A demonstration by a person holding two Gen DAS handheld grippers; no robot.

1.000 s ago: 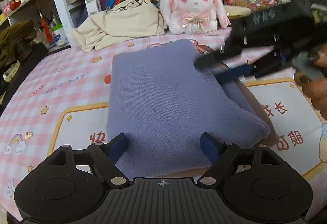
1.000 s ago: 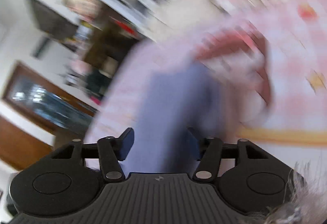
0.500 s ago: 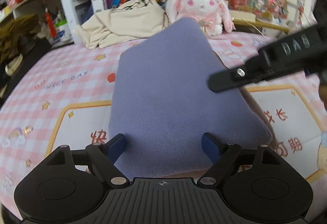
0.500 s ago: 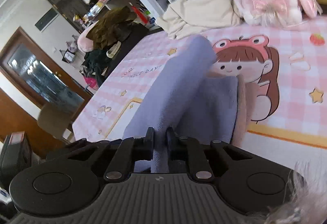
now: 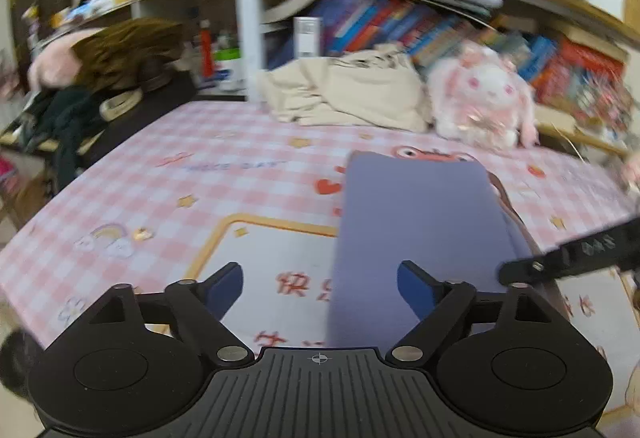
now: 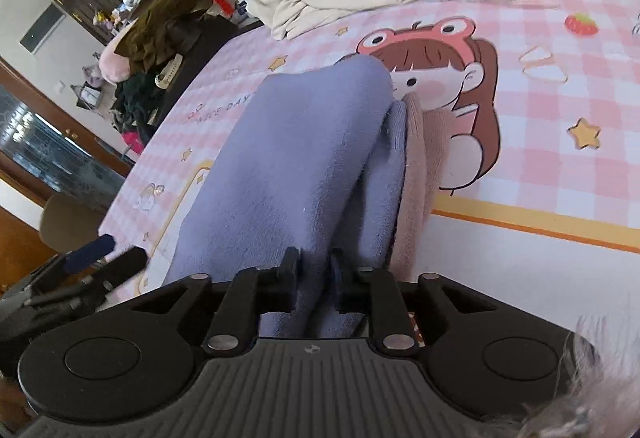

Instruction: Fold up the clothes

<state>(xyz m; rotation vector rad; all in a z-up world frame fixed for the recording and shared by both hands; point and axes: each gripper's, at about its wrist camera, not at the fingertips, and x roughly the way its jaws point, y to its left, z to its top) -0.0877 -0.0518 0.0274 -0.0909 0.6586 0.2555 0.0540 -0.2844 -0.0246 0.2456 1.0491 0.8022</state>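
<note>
Two claws are in play over one garment. The lavender garment (image 6: 304, 158) lies folded on the pink checked tabletop (image 5: 224, 174), toward its near edge and right of the middle, partly covering the printed cartoon girl; a tan layer (image 6: 416, 166) shows along its right side, and I cannot tell whether that is a lining or a separate piece.

Right claw (image 6: 314, 274): jaws opening, with a raised ridge of the lavender cloth between them. The pads appear to touch that fold on both sides, so the grip reads as easing rather than let go.

Left claw (image 5: 320, 286): spread wide and opening further, nothing held; the garment's left edge lies beneath its right finger only.

Handling assessment: soft knit, light, limp, not fragile. It drapes and bunches under a pinch, so it will sag if lifted from a single point. The surface looks slightly fuzzy, so slip is unlikely. Recommended hold: along a folded edge or at a corner, taking all layers together, one claw to each end.
</note>
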